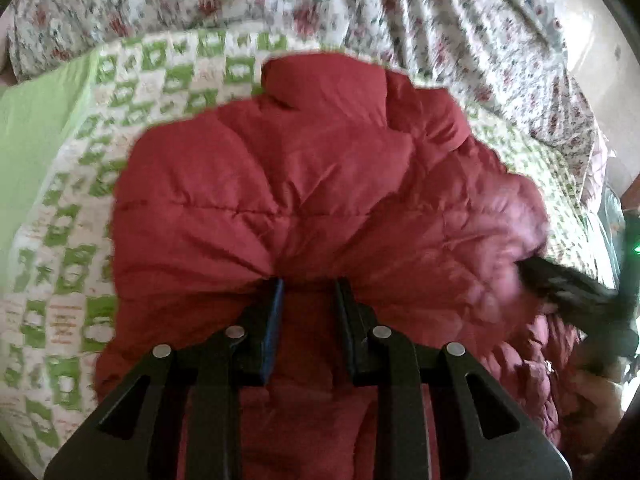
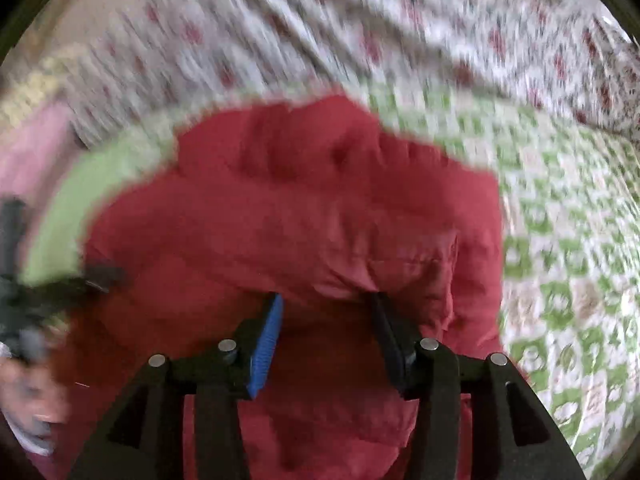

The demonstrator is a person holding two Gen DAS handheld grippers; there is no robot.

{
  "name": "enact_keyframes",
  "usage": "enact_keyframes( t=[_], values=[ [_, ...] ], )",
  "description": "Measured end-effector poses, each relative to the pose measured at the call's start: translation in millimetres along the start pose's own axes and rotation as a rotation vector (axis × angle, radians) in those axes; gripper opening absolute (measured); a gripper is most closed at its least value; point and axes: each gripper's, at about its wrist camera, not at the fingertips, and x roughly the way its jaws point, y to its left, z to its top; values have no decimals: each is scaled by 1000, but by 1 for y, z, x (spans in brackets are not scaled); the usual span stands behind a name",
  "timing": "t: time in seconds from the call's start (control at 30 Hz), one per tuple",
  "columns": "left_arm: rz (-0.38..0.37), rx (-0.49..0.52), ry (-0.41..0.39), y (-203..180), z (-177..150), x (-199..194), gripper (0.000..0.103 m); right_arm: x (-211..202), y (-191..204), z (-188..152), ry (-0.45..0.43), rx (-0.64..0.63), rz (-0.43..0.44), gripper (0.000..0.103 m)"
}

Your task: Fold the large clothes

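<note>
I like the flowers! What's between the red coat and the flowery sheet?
A green-checked quilt: in the left wrist view it shows as a band between the red coat and the flowery sheet.

The red padded jacket (image 1: 304, 200) bulks over the middle of the bed, filling the way straight ahead of the left claw (image 1: 309, 286). Flat green-checked quilt (image 1: 72, 240) lies bare to its left and beyond the collar. A rumpled floral cover (image 1: 440, 20) rises along the far side. The right claw (image 1: 576, 292) blocks the jacket's right edge.
</note>
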Motion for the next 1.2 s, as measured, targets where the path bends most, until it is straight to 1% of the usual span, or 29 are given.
enact_keyframes(
  t=[0.07, 0.13, 0.23, 0.3, 0.43, 0.5, 0.53, 0.6, 0.73, 0.83, 0.9, 0.97, 1.03, 1.07, 1.13, 1.2],
  values=[
    [28, 0, -38, 7, -1, -13, 23, 8, -10, -3, -8, 27, 21, 48],
    [38, -20, -6, 18, -1, -6, 23, 8, -14, -1, -6, 45, 30, 48],
    [7, -40, 35, 29, -6, 12, 23, 9, -8, -1, -7, 19, 11, 48],
    [8, -39, 36, 30, -8, 18, 23, 9, -7, 0, -13, 25, 12, 48],
    [14, -35, 45, 31, -8, 20, 23, -17, -2, -7, -75, 18, -5, 48],
    [11, -40, 45, 30, -8, 20, 23, -14, -6, -9, -60, 20, -16, 48],
    [11, -40, 45, 30, -8, 20, 23, -4, -11, -11, -27, 40, 8, 48],
    [21, -35, 48, 29, -8, 21, 23, 7, -15, -11, -5, 58, 32, 48],
    [47, -25, 57, 27, -8, 23, 23, 11, -11, -11, -2, 36, 15, 48],
    [68, -31, 65, 25, -8, 24, 23, 11, -12, -12, -7, 41, 24, 48],
    [100, -17, 71, 20, -7, 26, 23, 11, -13, -12, -5, 47, 28, 48],
    [122, -6, 77, 17, -5, 26, 23, 8, -12, -10, -7, 50, 29, 48],
    [122, -6, 76, 17, -5, 19, 23, -2, -14, -10, -2, 69, 42, 48],
    [116, -7, 73, 17, -5, 12, 23, -10, -15, -10, -2, 84, 54, 49],
    [97, -31, 62, 22, -9, -1, 30, -29, -16, -15, -21, 104, 75, 56],
    [66, -70, 56, 28, -15, -14, 33, -47, -16, -21, -36, 106, 87, 71]
  ],
)
